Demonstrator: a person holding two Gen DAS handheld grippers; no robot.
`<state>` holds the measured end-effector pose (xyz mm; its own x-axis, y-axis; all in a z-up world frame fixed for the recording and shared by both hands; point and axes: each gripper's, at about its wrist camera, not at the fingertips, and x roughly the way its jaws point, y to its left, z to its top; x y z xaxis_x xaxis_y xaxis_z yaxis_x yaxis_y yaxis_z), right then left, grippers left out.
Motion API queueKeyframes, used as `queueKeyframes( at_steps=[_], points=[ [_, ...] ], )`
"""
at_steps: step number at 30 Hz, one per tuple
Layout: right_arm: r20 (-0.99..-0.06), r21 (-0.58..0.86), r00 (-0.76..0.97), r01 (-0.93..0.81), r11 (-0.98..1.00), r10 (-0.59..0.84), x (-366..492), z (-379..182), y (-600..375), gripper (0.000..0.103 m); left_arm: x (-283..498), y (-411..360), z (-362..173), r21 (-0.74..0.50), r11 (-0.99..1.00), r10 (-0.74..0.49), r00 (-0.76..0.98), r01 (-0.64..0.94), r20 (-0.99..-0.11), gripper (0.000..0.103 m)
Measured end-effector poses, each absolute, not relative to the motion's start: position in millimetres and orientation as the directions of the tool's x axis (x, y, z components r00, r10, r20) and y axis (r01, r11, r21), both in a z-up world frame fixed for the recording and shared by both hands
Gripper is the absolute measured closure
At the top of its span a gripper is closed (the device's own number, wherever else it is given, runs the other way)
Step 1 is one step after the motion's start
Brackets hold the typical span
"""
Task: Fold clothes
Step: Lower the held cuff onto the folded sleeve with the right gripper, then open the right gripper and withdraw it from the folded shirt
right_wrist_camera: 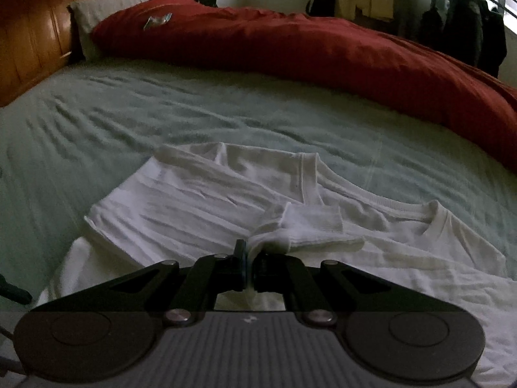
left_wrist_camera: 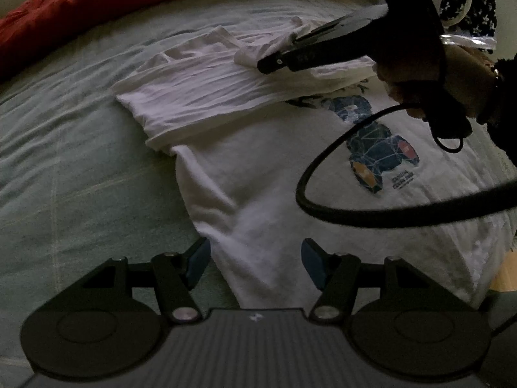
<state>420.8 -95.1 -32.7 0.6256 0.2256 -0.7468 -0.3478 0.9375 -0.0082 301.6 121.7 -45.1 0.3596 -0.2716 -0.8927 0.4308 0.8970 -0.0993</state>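
the left tool [left_wrist_camera: 255,265] hangs nearest, its two blue-padded fingers spread apart with nothing between them, poised just above the near hem of a white t-shirt [left_wrist_camera: 258,174]. the t-shirt lies on a pale green bed sheet [left_wrist_camera: 64,161], printed side up, with a blue graphic [left_wrist_camera: 378,142] on its chest toward the right. a black cable [left_wrist_camera: 339,207] loops across in front of the graphic.

further off, one side of the t-shirt is folded over onto its body, making a creased white panel at the left. the right tool [right_wrist_camera: 249,266] is pressed together, pinching a sleeve [right_wrist_camera: 310,223] of the t-shirt, which bunches up just past the fingertips and lies over the folded panel. a hand [left_wrist_camera: 446,80] grips this tool at the right in the left wrist view. the ribbed collar [right_wrist_camera: 404,210] sits to the right of the sleeve.

beyond the t-shirt the sheet runs bare and wrinkled. at the far side a red duvet [right_wrist_camera: 323,48] lies heaped along the bed, with a wooden headboard [right_wrist_camera: 35,32] at the far left.
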Motion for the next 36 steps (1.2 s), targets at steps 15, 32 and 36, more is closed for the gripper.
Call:
queueKeyframes(
  at_steps=[15,32,36],
  points=[
    [-0.704,-0.517,0.710,-0.522,0.679,0.010,397,-60,-36,0.096,299,139,-48,-0.113,0.923,-0.254,0.360,0.368,-0.898,0.040],
    [-0.639,-0.701,0.769,-0.565,0.435,-0.032,383,-61,-14,0.047,296,164,-46,-0.082,0.951,-0.190,0.358,0.297,-0.914,0.040],
    [-0.682,-0.631,0.731,-0.580,0.516,-0.012,378,-49,-31,0.047,298,169,-39,-0.065,0.960,-0.169,0.378,0.274,-0.910,0.040]
  ],
)
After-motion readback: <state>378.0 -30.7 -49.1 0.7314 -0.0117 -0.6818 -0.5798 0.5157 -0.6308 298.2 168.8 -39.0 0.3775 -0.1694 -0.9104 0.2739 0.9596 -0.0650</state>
